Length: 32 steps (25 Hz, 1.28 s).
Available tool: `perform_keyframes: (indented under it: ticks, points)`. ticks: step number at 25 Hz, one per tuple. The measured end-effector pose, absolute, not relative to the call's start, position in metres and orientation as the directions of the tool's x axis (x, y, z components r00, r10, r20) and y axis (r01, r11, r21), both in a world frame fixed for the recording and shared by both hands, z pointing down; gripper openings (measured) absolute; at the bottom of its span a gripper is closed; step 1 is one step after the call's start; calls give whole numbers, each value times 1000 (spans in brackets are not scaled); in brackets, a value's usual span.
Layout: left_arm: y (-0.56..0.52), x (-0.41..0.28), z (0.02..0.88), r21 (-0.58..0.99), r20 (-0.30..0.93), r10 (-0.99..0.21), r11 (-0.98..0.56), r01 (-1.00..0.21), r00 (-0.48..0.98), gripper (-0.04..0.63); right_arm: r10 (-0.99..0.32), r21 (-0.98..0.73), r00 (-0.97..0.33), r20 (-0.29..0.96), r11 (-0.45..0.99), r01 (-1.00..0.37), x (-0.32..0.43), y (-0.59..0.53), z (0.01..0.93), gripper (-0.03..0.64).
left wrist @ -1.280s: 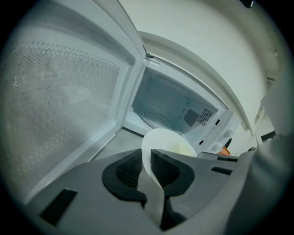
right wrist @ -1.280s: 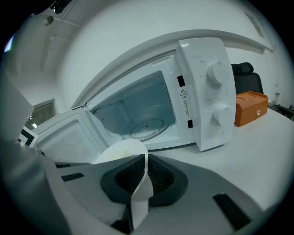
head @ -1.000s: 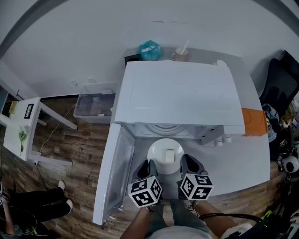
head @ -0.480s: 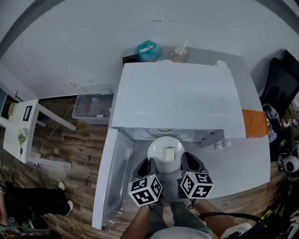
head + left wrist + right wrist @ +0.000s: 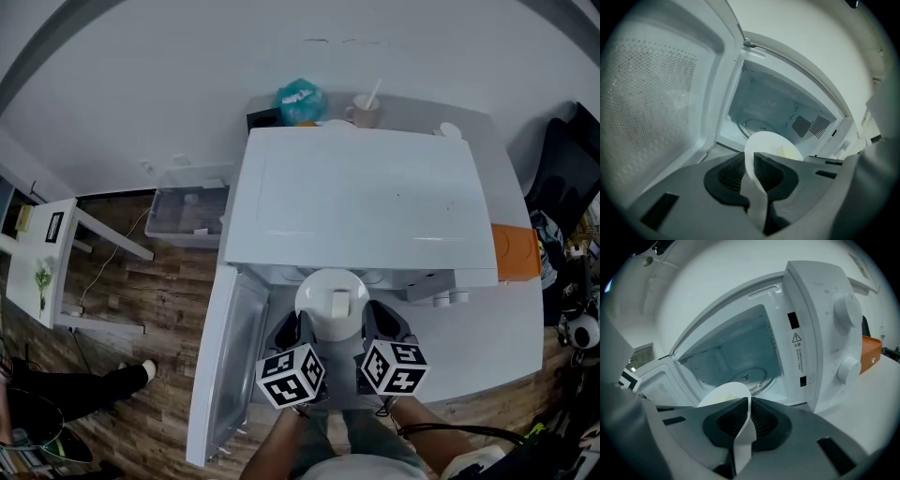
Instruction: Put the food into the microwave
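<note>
- left tongs (image 5: 751, 171) and right tongs (image 5: 746, 416) are both clamped on one white plate (image 5: 330, 298). the left pair pinches its left rim and the right pair its right rim, jaws closed down to the rim's thickness.
- white microwave (image 5: 361, 202) stands on a pale table (image 5: 487, 328), with its cavity open toward the person.
- door (image 5: 225, 361) hangs wide open on the left side. inside, the glass turntable (image 5: 751, 376) lies bare.
- right of the opening are two round dials (image 5: 847, 310) and a warning label (image 5: 797, 348) with a triangle sign. its print and the marks by the dials are too small to read.
- plate is held at the cavity's mouth, its far edge just under the microwave's front edge in the head view.
- orange box (image 5: 516, 253) sits beside the microwave's right end.
- behind the microwave are a teal bag (image 5: 300, 100) and a cup (image 5: 361, 111).
- food (image 5: 338, 303), a small pale block, lies near the middle of the plate.
</note>
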<state>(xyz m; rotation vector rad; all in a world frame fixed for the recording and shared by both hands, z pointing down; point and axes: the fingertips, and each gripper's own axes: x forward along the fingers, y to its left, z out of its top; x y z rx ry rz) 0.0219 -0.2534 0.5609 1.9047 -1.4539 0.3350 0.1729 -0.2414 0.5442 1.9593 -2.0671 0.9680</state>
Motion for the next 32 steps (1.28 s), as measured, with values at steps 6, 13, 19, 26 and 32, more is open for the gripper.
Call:
perform_keyframes:
  ticks: [6,13,19,26,32]
  points:
    - [-262,25,567,390,593,-730,-110,-914,341,61,-850,-356,-138,508,-61,-932,176,-252,547,32]
    - [-275,26,566,386,588,-736,-109,-916,335,60,-849,-364,-136,510,-70,-929,177,-260,550,32]
    - [-282,27,568,391,591,-734,-101,-915,333,61,-852,-364,-131,508,-74,-928,179,-269,550,32]
    - [-291,29,572,388,596,-732,-96,-917,329,60,-849,-365,-128,513,-81,-927,180,-276,555,32]
    - [-301,26,572,384,592,-738,-94,-918,323,61,-852,-367,-126,509,-83,-927,178,-285,555,32]
